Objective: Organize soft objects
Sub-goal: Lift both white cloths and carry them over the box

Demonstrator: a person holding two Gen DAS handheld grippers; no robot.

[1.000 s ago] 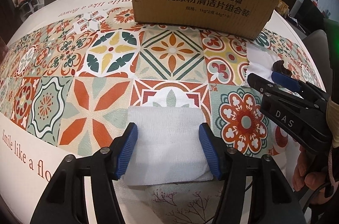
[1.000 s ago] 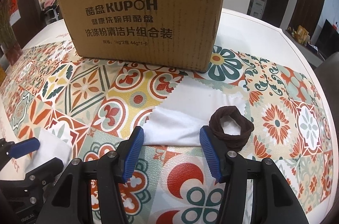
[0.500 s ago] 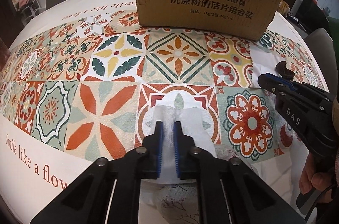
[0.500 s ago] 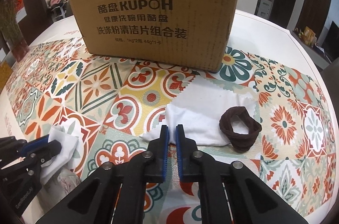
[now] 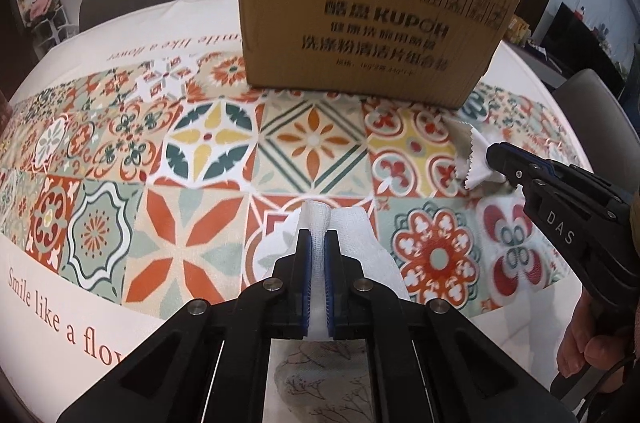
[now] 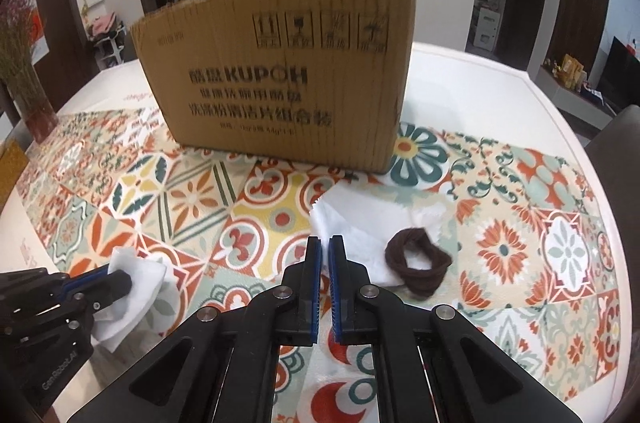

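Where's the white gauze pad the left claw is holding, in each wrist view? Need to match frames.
Left wrist: white gauze pad at bottom centre, pinched in the left claw.
Right wrist: lower left, at the tip of that claw.
Shared landmark: the KUPOH cardboard box standing behind it.

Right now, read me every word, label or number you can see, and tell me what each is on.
"KUPOH": cardboard box.
"Smile like a flow", cut off: tablecloth.
"DAS": right gripper.
"GenRobot.AI": left gripper.
Box's Chinese lines, date stamp and handling icons: too blurred.
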